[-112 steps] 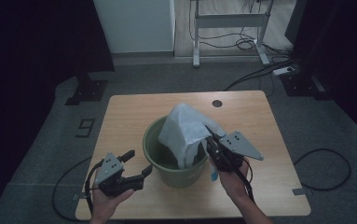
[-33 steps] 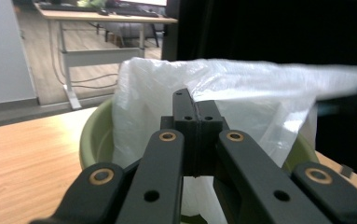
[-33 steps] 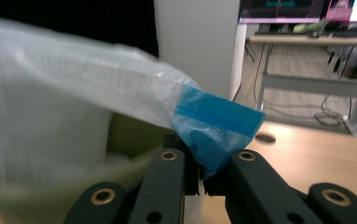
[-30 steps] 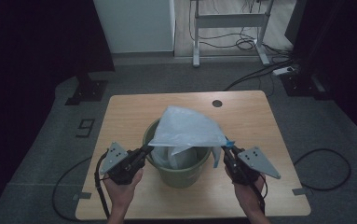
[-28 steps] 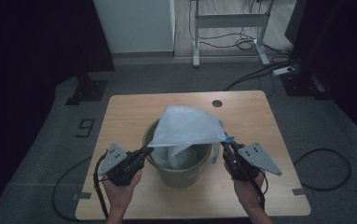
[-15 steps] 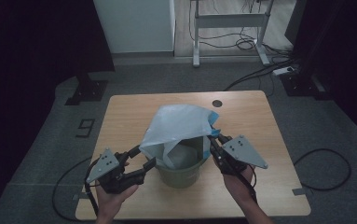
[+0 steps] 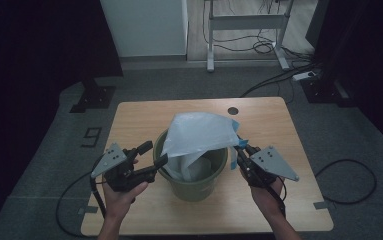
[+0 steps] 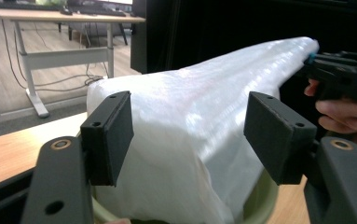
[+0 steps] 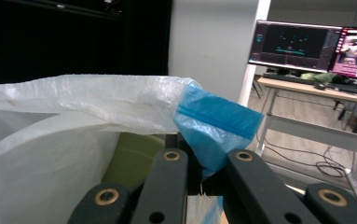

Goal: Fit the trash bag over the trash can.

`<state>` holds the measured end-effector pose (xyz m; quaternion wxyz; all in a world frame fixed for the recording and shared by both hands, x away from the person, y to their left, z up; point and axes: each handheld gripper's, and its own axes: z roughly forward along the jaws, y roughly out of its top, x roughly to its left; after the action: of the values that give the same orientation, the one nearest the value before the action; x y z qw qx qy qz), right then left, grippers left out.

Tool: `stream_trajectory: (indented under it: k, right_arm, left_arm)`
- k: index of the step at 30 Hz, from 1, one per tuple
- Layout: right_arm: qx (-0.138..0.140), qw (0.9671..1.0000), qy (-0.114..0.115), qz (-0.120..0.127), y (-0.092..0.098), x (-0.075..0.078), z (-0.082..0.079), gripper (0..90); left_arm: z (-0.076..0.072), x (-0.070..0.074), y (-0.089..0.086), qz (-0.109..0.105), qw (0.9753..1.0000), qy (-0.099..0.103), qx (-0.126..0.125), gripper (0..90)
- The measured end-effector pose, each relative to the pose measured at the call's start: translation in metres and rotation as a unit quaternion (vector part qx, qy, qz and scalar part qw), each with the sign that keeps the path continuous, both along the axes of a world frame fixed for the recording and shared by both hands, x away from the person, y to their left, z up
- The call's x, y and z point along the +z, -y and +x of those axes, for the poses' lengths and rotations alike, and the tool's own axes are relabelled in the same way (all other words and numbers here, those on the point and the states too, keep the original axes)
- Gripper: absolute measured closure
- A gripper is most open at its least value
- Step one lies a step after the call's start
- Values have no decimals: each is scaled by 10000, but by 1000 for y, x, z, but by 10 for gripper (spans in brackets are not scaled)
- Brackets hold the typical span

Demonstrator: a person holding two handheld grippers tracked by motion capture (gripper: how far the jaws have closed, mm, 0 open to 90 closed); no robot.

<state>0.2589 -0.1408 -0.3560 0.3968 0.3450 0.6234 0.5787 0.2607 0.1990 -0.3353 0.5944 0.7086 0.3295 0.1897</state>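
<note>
A green bucket (image 7: 199, 187) stands mid-table with a white plastic bag (image 7: 201, 132) draped over its top. My right gripper (image 7: 240, 149) is at the bucket's right rim, shut on the bag's blue edge (image 9: 218, 123); the right gripper view shows its jaws (image 9: 199, 175) pinching that edge, with the bucket (image 9: 134, 158) behind. At the left rim my left gripper (image 7: 151, 155) is open. In the left gripper view its pads (image 8: 111, 133) stand wide apart, with the bag (image 8: 190, 93) bulging just ahead of them and touching neither pad. The right gripper (image 8: 311, 63) holds the bag's far end.
The wooden table (image 7: 289, 130) has a round cable hole (image 7: 233, 110) at the back. Cables trail over the floor on both sides. A white desk frame (image 7: 244, 22) stands behind, and monitors (image 9: 306, 46) sit on a desk farther off.
The bag has shifted rightward over the bucket and its left corner now hangs free near the rim. My left gripper stands open beside it. The right gripper keeps its hold on the blue edge.
</note>
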Motion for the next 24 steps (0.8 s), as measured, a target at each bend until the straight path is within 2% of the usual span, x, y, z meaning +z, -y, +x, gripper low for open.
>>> stream_trajectory:
  k: [2,4,7,15,17,18,24]
  right_arm:
    - [51,10000,23,-44,0,-2,-1,879]
    - [51,10000,35,-63,0,-3,-1,879]
    - [64,10000,14,-18,0,-5,-1,878]
    - [289,9995,125,-69,-12,-8,-7,878]
    - [363,9992,178,-81,-15,-8,-9,878]
    - [406,9989,188,-99,-17,-9,-9,878]
    - [525,9983,151,-191,-26,-12,-9,878]
  left_arm:
    - [12,2,0,-75,9999,-142,21,337]
    - [14,2,0,-78,9998,-171,37,337]
    - [21,-3,7,98,9995,-305,38,332]
    - [19,-21,15,122,9987,-489,122,297]
    - [19,-23,16,99,9985,-523,96,288]
    - [18,-25,17,90,9984,-554,1,284]
    - [13,-22,20,133,9986,-484,-168,290]
